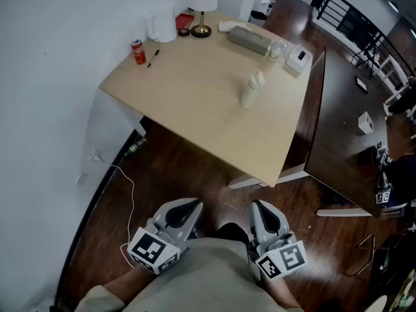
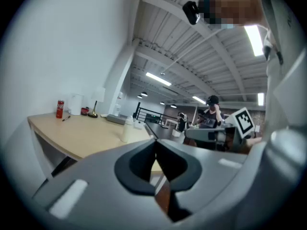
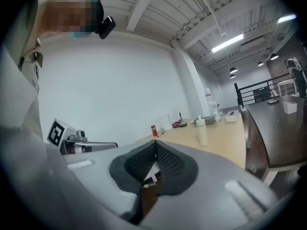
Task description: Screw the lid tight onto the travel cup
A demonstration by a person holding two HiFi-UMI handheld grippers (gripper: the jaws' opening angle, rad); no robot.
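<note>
The jaws of the left gripper (image 2: 154, 141) are seen pressed together with nothing between them, and those of the right gripper (image 3: 154, 143) are likewise closed on nothing. Both grippers are held low and close to the person's body, side by side above the dark wooden floor (image 1: 188, 164). They are pointed toward the light wooden table (image 1: 195, 103), and a stretch of floor lies between them and its near edge. The travel cup (image 1: 249, 95), pale cream, is stood upright on the right-hand part of the table, well apart from both grippers and clear of the other things there. A lid (image 1: 258, 78) of the same colour is seen on top of it; how firmly it is seated cannot be told. Along the far edge of the table are set a red can (image 1: 138, 52), a black pen (image 1: 153, 58), a white jug (image 1: 162, 25), a lamp base (image 1: 201, 30), a grey case (image 1: 249, 39) and a white box (image 1: 299, 60). A dark table (image 1: 344, 129) is placed just to the right.
</note>
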